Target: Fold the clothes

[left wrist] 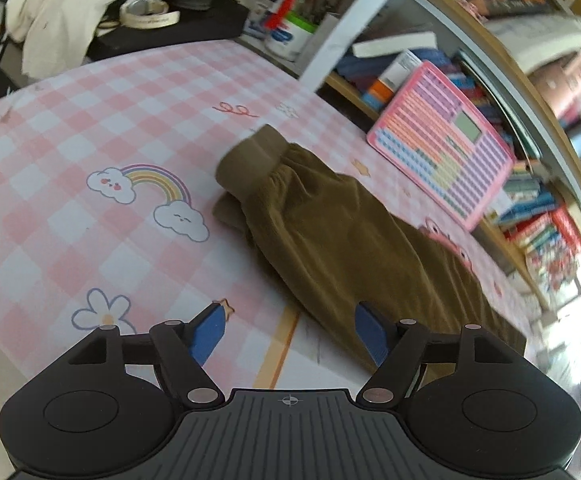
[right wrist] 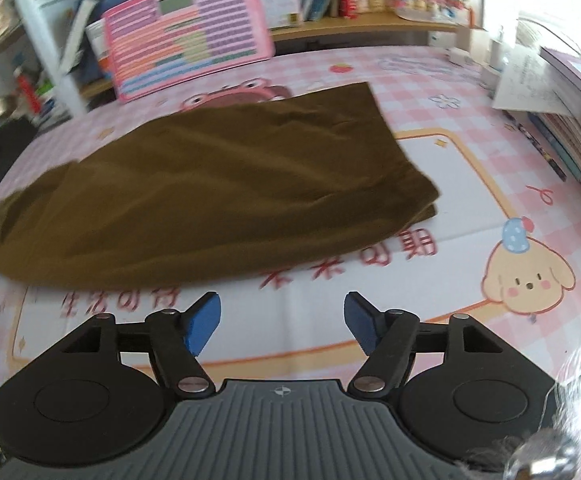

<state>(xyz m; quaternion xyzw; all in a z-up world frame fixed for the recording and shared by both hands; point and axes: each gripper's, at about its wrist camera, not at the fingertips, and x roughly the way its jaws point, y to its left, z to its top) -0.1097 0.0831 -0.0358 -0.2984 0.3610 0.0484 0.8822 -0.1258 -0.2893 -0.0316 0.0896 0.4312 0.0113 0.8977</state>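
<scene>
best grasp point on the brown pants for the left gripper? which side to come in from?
Probably the ribbed cuff of the olive-brown pants. It is the thickest, stiffest edge, and it stands slightly raised off the pink checked table cover, so a finger could slip under. Come in from the cuff's open end, low along the cover. The left gripper is open and empty.

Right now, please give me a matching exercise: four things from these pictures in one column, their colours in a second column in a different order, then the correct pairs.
Things:
1. trousers
2. gripper fingers
3. tablecloth
4. toy tablet frame

Colours:
A. blue
B. pink and white checks
C. olive brown
D. pink

Pairs: 1-C, 2-A, 3-B, 4-D
</scene>
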